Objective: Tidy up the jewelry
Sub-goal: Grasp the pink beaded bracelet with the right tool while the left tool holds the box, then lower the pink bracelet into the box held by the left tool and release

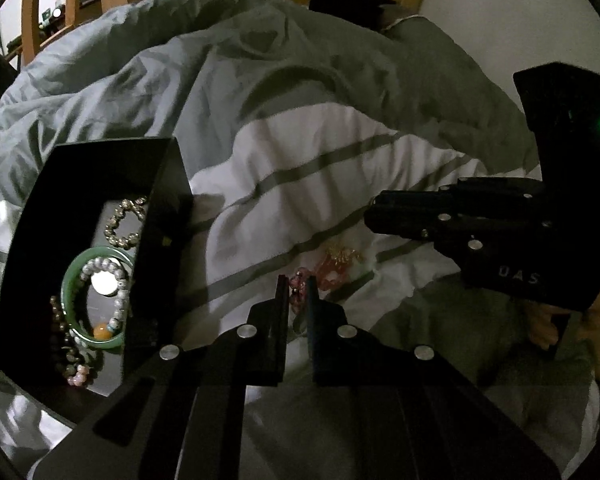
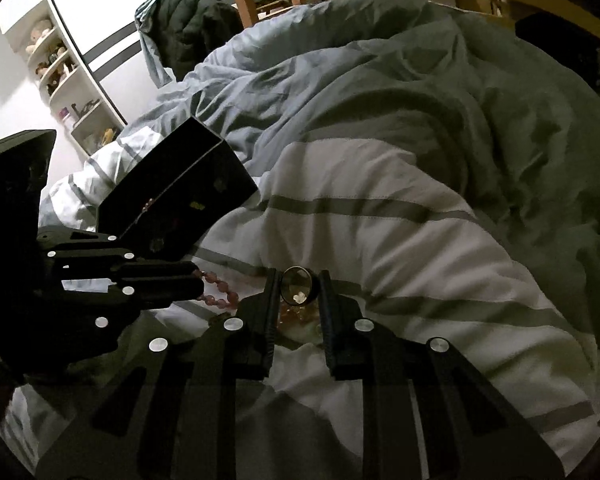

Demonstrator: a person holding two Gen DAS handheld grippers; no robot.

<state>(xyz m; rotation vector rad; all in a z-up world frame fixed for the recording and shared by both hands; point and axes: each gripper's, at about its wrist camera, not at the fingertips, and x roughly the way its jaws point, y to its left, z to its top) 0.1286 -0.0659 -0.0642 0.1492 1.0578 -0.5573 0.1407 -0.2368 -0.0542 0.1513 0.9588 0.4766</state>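
**A:** ok so where's everything sitting relative to the black box (image 1: 100, 184)?

**B:** Starting inside the box: a green bangle (image 1: 70, 280), a string of pale beads (image 1: 118, 280) lying across the bangle, a gold-toned beaded bracelet (image 1: 118, 226) toward the far end, and a darker beaded one (image 1: 66, 350) at the near end. Lid's up. The box sits on the grey and white striped duvet (image 1: 300, 152).

**A:** and the left gripper?

**B:** Just right of the box. The left gripper (image 1: 296, 294) has its fingers pinched shut on a dark pink bead bracelet (image 2: 220, 290). In the right wrist view you can see the beads hanging in a loop from its tips, near the box's front corner.

**A:** what about further right?

**B:** On the duvet, right of the box and past the left gripper's tips, there's a little pile of pink and gold jewelry (image 1: 336, 266). Too blurry to say what the pieces are.

**A:** right gripper?

**B:** Furthest from the box. The right gripper (image 2: 298, 290) is clamped on a dark ring-shaped piece (image 2: 298, 280) with a small pale flower on it, fingers pressing it from both sides. A hand (image 1: 556, 320) holds that gripper's handle.
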